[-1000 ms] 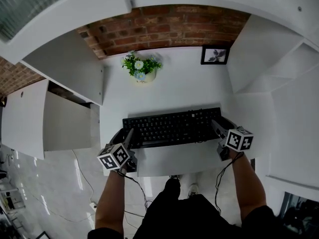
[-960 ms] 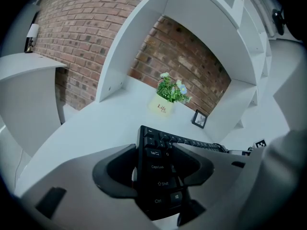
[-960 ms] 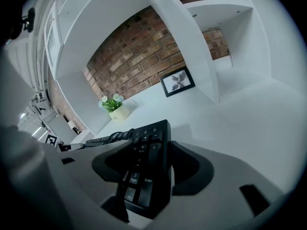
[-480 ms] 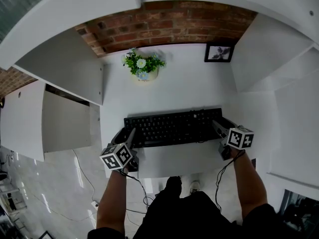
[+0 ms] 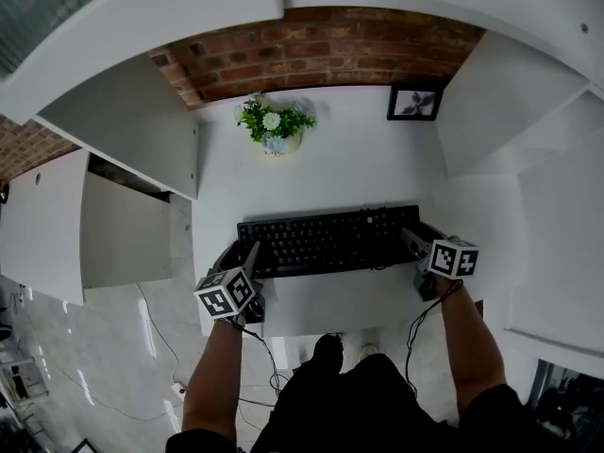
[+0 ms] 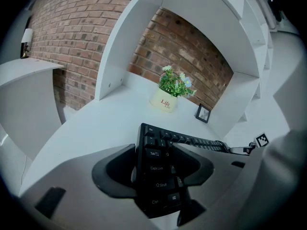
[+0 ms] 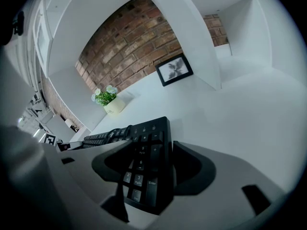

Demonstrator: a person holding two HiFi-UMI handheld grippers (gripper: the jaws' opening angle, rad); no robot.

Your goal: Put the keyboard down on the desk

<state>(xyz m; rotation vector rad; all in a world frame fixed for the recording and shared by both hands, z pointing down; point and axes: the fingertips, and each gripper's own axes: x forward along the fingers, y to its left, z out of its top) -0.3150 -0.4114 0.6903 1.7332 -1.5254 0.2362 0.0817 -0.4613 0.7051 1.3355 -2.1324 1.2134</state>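
A black keyboard (image 5: 330, 241) lies lengthwise across the front of the white desk (image 5: 349, 168), low over its surface; whether it touches I cannot tell. My left gripper (image 5: 247, 259) is shut on the keyboard's left end. In the left gripper view the jaws clamp the keyboard (image 6: 160, 143) by the Ctrl and Shift keys, at the left gripper (image 6: 154, 171). My right gripper (image 5: 412, 243) is shut on the right end. In the right gripper view the number pad of the keyboard (image 7: 148, 138) sits between the jaws of the right gripper (image 7: 146, 169).
A potted plant (image 5: 274, 126) stands at the back of the desk, with a small framed picture (image 5: 413, 103) at the back right, against the brick wall (image 5: 321, 50). White shelf walls (image 5: 132, 140) flank both sides of the desk. The front edge lies just behind both grippers.
Both grippers have stayed clamped on the keyboard's ends. The left gripper has crept slightly right and forward; the keyboard has barely moved.
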